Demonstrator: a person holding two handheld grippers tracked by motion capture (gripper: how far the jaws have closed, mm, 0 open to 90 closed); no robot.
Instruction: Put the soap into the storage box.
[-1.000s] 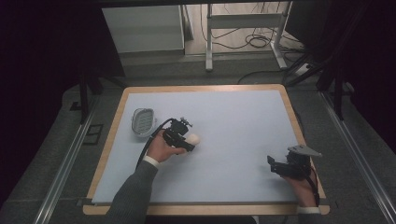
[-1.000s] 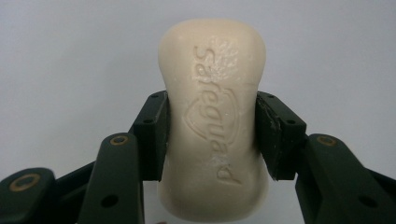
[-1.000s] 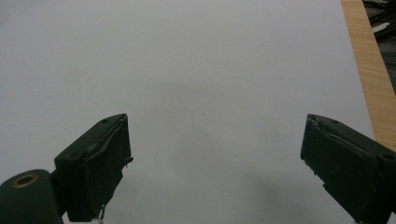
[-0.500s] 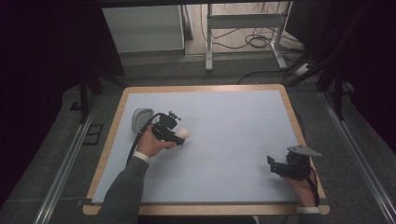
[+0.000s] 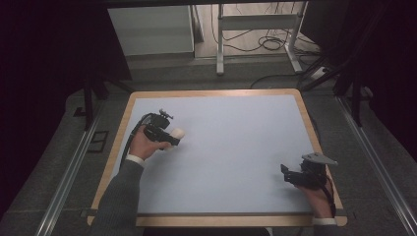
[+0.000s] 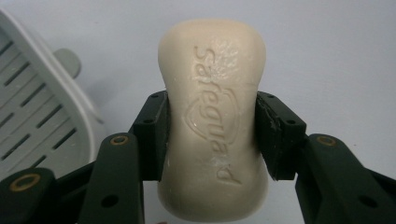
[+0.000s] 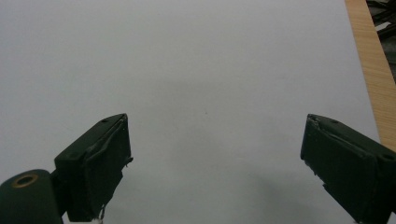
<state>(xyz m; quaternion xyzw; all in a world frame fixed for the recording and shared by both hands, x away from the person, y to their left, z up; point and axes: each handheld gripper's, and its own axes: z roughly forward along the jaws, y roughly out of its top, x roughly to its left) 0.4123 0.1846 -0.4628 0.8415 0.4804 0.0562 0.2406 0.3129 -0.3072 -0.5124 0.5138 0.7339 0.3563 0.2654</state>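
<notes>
Your left gripper (image 5: 173, 138) has moved toward the table's left edge since a second ago, and it now covers the soap dish in the high view. Its jaws squeeze the cream soap bar (image 6: 214, 116) on both sides. The white soap dish (image 6: 39, 121) sits just beside it. Your right gripper (image 7: 215, 158) rests wide open, holding nothing, near the table's (image 5: 236, 147) right front corner.

The left gripper (image 6: 211, 135) clamps a cream soap bar (image 6: 212, 116) at its waist; a slotted tray (image 6: 42, 112) lies beside it.
</notes>
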